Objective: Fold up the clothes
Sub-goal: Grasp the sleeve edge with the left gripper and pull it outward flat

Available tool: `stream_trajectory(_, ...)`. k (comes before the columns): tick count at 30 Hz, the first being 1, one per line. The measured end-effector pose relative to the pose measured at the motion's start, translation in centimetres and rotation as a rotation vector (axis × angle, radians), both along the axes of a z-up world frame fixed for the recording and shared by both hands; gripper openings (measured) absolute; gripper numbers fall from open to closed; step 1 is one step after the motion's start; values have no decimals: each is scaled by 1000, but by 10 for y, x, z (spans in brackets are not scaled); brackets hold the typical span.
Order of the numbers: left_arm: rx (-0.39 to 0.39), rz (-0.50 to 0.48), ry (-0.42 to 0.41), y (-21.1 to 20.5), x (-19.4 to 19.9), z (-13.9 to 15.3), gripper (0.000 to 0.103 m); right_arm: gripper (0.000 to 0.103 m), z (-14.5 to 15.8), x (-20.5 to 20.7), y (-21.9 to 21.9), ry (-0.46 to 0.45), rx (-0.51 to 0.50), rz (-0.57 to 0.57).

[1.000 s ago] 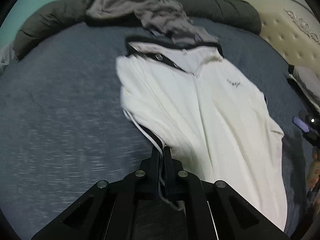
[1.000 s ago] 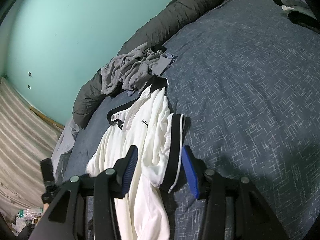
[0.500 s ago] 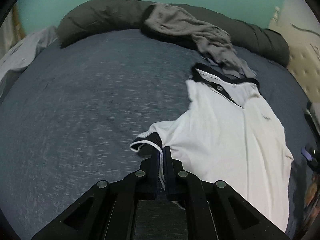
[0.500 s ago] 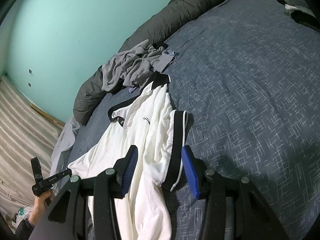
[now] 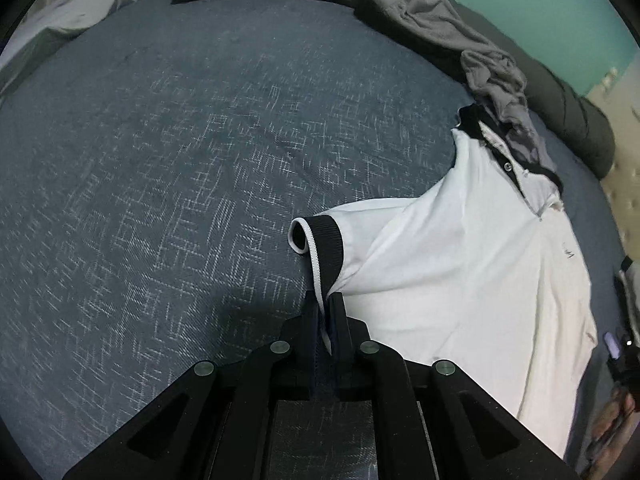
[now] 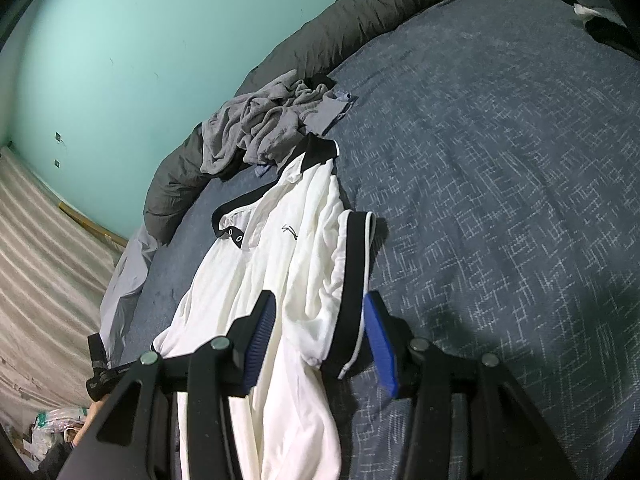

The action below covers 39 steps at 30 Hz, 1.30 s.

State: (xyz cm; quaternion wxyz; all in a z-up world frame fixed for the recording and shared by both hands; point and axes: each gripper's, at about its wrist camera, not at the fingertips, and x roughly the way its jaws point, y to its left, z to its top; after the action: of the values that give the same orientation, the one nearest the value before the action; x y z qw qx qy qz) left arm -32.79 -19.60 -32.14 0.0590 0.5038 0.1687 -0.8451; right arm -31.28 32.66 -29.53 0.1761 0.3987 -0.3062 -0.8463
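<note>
Fingers of the left gripper (image 5: 325, 308) are pressing together on the black-and-white cuff of one sleeve (image 5: 320, 244), pinching the white edge of the trim and holding that sleeve stretched out sideways from the body of the white polo shirt (image 5: 460, 272). Over on the other side, the right gripper (image 6: 316, 336) is sitting with its blue-padded fingers (image 6: 380, 336) spread apart, straddling the other sleeve (image 6: 352, 280), whose black band is running up between them; neither pad is visibly gripping the fabric. The shirt itself is lying face up on the dark blue patterned bedspread (image 5: 180, 160), its body creased along its length, a small logo on the chest and the black collar (image 6: 256, 204) lying open at the far end. Just past the collar, a crumpled grey garment (image 6: 260, 128) is lying in a heap, touching the shirt's neckline and draping partly up onto a dark grey rolled duvet (image 6: 360, 28) that is curving along the far edge of the bed. Behind that, a teal wall (image 6: 140, 40) is filling the background.
</note>
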Motion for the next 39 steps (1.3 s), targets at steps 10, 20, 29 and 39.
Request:
stream_trajectory(10,-51,-19,21,-3,-17,7,40,46,-1,-1,-2,1,6,7)
stream_trajectory(20,-86,-3,39,-14,-32,13,5,46,-4,-4,-4,-4,15,13)
stream_trajectory(29,-105,84,67,-35,-31,24,3,46,-6,-6,-4,-7,17,18)
stream_trajectory(39,-90,88,34,-42,-39,7,2,46,-9,-8,-4,-17,24,18)
